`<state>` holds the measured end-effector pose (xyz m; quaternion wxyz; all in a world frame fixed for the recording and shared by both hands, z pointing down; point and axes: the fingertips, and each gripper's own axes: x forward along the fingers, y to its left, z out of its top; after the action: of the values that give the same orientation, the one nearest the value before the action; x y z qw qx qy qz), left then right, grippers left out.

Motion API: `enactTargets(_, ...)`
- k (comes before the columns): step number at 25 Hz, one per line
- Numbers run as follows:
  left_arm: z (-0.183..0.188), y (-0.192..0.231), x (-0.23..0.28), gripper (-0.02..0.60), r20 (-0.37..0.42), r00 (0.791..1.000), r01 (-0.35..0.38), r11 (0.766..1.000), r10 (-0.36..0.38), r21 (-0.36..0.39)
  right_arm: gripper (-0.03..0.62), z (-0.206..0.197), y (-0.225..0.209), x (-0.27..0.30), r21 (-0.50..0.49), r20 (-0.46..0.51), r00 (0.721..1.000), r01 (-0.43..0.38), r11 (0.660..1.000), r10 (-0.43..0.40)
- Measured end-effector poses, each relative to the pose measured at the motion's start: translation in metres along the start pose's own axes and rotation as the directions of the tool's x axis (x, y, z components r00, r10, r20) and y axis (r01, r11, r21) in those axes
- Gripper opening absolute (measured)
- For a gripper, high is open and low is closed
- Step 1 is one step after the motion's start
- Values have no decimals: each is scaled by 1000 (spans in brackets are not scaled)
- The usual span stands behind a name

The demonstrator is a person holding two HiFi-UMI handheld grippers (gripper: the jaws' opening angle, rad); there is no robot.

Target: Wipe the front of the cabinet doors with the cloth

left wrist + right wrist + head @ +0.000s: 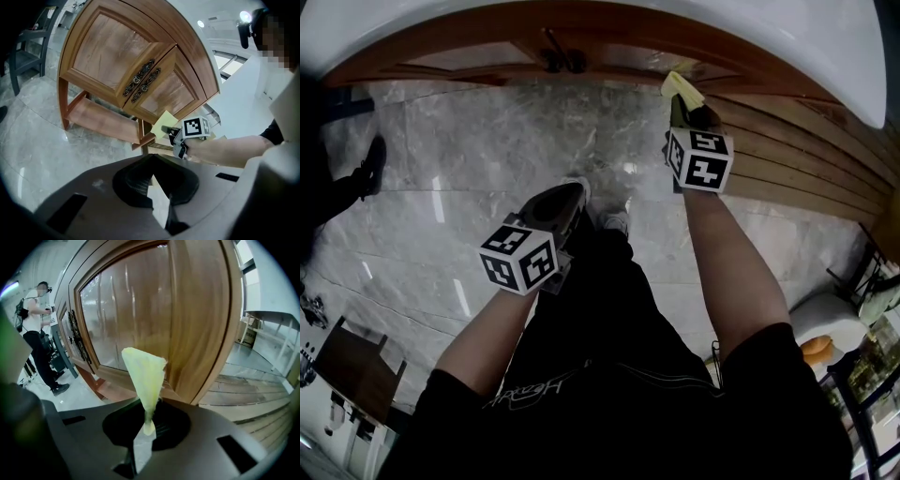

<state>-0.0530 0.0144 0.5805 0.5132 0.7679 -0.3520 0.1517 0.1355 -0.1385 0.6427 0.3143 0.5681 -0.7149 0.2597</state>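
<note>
The wooden cabinet has two panelled doors [110, 51] with dark ornate handles [140, 79] where they meet. My right gripper [149, 427] is shut on a pale yellow cloth [145, 373], which stands up from the jaws close in front of the right-hand door [131, 310]. From the head view the cloth [682, 86] is at the cabinet's front [609, 42], right of the handles [558, 61], with the right gripper [689, 105] just below it. My left gripper [572, 192] hangs lower, over the floor, away from the cabinet. Its jaws [152, 161] are shut with nothing in them.
A low open shelf [101, 119] runs under the doors. A slatted wooden platform [797, 159] lies to the cabinet's right. Another person [35, 310] stands on the marble floor to the left, their shoe [370, 164] in view. A dark chair [28, 51] stands left of the cabinet.
</note>
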Motion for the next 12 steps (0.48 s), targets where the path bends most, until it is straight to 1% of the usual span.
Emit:
enactTargets(3,-5,-7,5,6,-7,1000,-5,1000,5,3,40,-3,-17,-6,21,5,1000,22,1000,-22)
enactTargets(7,-5,-20,10,6,7,1000,-24,1000,24,11,40,-12,-44,-17,60,2,998,66,996,-66)
enactTargets(12,3,-40,19,6,-1,1000,3,999,-3,33,40,-23,-73,-25,96,-11,995,103,990,-102)
